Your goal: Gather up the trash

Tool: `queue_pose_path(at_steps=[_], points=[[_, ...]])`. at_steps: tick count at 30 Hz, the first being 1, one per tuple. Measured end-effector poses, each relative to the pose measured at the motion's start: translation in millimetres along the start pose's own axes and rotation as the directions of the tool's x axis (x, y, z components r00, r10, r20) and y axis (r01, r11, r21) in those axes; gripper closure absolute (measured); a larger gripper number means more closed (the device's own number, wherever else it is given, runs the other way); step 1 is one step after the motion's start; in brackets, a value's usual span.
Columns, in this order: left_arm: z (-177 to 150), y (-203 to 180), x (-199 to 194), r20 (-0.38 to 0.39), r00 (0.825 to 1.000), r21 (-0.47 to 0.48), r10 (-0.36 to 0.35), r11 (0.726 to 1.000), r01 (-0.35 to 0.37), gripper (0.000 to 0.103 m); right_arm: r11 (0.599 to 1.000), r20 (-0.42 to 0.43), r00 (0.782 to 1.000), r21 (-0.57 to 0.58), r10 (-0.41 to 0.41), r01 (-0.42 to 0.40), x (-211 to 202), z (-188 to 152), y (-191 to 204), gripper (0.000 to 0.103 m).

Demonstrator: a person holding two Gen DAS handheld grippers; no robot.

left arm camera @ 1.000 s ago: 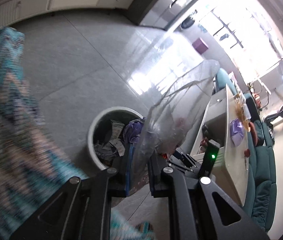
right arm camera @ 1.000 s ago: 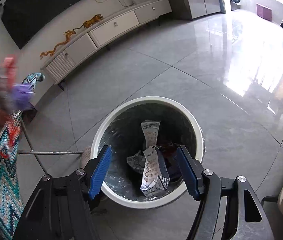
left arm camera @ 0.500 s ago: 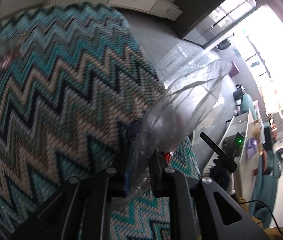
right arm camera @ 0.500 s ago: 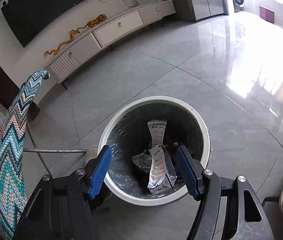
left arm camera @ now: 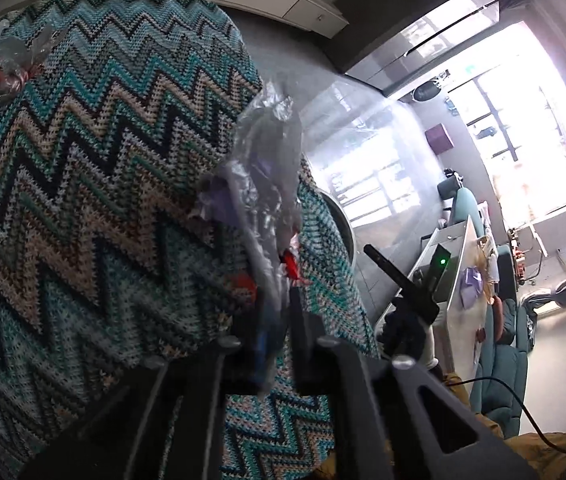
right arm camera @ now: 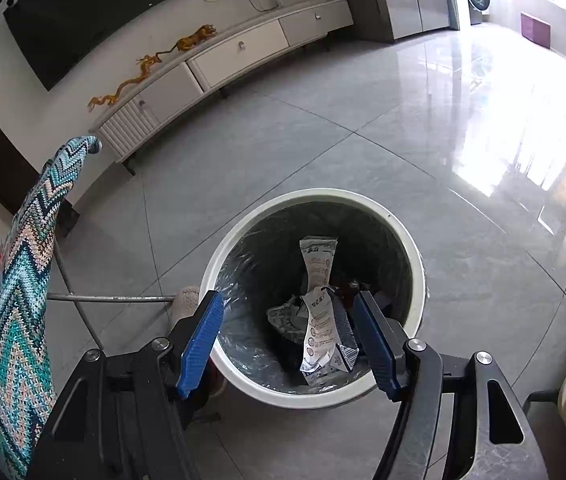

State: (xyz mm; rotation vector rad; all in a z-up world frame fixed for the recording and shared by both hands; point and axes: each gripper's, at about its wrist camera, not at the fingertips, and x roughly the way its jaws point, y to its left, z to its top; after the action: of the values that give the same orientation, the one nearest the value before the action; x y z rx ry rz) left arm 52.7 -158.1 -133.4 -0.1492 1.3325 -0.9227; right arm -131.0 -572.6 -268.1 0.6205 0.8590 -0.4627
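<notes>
My left gripper is shut on a crumpled clear plastic wrapper with purple and red bits, held up in front of a zigzag-knit cushion. More clear and red wrapper trash lies on the cushion at the upper left. My right gripper is open and empty, hovering over a white round trash bin with a black liner. Several crumpled paper wrappers lie inside the bin.
The zigzag cushion rises at the left of the right wrist view on a metal-framed seat. A white TV cabinet runs along the far wall. A white table and teal sofa stand at right. Grey tiled floor surrounds the bin.
My left gripper, still holding the wrapper, has swung away from the bin and now faces the cushion. My right gripper has stayed open over the bin, drifting slightly.
</notes>
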Motion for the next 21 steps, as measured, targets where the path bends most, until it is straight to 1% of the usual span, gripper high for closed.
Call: queue_pose_path(at_steps=[1, 4, 5, 9, 12, 15, 16, 19, 21], points=[[0, 0, 1, 0.002, 1.0, -0.004, -0.007, 1.0, 0.007, 0.101, 1.0, 0.0, 1.0, 0.0, 0.0, 0.0, 0, 0, 0, 0.036], [3, -6, 0, 0.005, 0.999, -0.009, -0.039, 0.999, 0.039, 0.102, 1.0, 0.002, 1.0, -0.002, 0.004, -0.004, -1, 0, 0, 0.036], [5, -13, 0, 0.005, 0.998, -0.001, -0.055, 0.998, 0.055, 0.102, 1.0, 0.003, 1.0, -0.002, 0.005, -0.005, -1, 0, 0, 0.036], [9, -42, -2, 0.004, 0.994, 0.068, -0.111, 0.992, 0.11, 0.102, 1.0, 0.004, 1.0, -0.004, 0.003, -0.003, 1, 0, -1, 0.036], [16, -70, 7, -0.014, 0.987, 0.122, -0.157, 0.98, 0.158, 0.102, 1.0, -0.006, 1.0, -0.003, 0.003, -0.003, 6, 1, -1, 0.036], [28, -95, 27, -0.048, 0.979, 0.157, -0.198, 0.967, 0.203, 0.102, 1.0, -0.018, 1.0, -0.001, -0.006, 0.006, 11, -1, -1, 0.035], [34, -106, 39, -0.066, 0.975, 0.171, -0.211, 0.961, 0.219, 0.102, 1.0, -0.023, 1.0, -0.001, -0.013, 0.013, 12, -1, -1, 0.034], [46, -134, 71, -0.1, 0.975, 0.221, -0.199, 0.951, 0.217, 0.102, 1.0, -0.032, 0.999, 0.004, -0.03, 0.03, 15, -4, -4, 0.034], [57, -154, 102, -0.127, 0.976, 0.244, -0.178, 0.948, 0.205, 0.102, 0.999, -0.037, 0.999, 0.017, -0.036, 0.036, 15, -7, -8, 0.034]])
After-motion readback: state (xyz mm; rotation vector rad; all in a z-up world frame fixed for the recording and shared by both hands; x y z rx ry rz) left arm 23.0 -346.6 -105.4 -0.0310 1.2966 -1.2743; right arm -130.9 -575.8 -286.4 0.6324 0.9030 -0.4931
